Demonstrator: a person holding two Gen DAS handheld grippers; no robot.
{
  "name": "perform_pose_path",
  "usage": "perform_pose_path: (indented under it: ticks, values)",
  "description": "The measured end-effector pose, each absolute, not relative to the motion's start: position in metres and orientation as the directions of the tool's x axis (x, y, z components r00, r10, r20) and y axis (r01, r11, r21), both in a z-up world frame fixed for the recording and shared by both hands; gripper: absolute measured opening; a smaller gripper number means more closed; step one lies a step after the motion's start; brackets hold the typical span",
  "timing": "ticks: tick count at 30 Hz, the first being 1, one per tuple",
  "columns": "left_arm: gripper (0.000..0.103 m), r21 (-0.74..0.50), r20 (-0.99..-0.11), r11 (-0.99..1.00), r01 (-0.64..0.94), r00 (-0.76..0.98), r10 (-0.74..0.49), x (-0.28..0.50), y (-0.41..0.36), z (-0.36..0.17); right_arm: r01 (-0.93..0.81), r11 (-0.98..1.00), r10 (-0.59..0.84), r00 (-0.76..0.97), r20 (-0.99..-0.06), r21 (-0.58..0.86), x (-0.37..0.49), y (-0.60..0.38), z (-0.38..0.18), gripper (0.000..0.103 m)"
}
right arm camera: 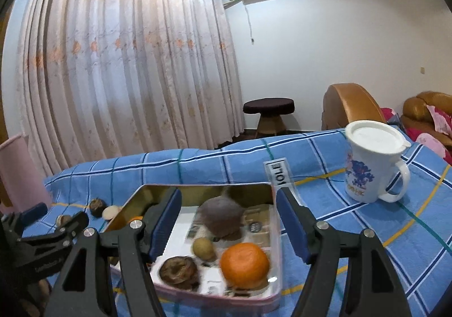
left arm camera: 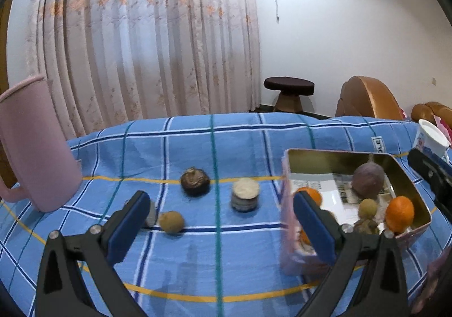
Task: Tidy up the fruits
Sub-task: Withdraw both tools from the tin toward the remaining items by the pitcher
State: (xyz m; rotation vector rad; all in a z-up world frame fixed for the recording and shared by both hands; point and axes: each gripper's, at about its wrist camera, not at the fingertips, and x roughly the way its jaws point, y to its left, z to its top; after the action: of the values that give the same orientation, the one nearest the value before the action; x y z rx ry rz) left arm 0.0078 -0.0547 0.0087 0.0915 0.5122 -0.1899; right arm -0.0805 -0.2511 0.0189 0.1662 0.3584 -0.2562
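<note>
Both black two-finger grippers with blue pads are seen with jaws apart and nothing between them. Left gripper (left arm camera: pixel 221 221) is held over the blue checked cloth (left arm camera: pixel 197 266), with a small tan round fruit (left arm camera: pixel 171 221) just beyond its left finger and a grey object half hidden behind that finger. Farther off on the cloth lie a dark brown wrinkled fruit (left arm camera: pixel 195 182) and a cut piece with a pale top (left arm camera: pixel 245 194). Right gripper (right arm camera: pixel 228 221) is poised over the shallow gold-lined rectangular tin (right arm camera: pixel 203 190), in which a large purple-brown fruit (right arm camera: pixel 221 218), a bright orange (right arm camera: pixel 244 264), a small tan fruit (right arm camera: pixel 203 249) and a dark shrivelled fruit (right arm camera: pixel 178 271) are placed. A tall pink plastic jug (left arm camera: pixel 34 144) stands at the left of the cloth, a white lidded mug with a blue print (right arm camera: pixel 373 164) at the right, well apart from the tin.
</note>
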Motion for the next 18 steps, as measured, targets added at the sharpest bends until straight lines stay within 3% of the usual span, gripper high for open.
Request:
perform_pose_path:
  ticks: [18]
  values:
    - [0.103, 0.022, -0.510, 1.000, -0.006, 0.860, 0.017, 0.043, 0.066, 0.006, 0.122, 0.988, -0.076, 0.916, -0.394, 0.094, -0.057, -0.157, 0.014, 0.071]
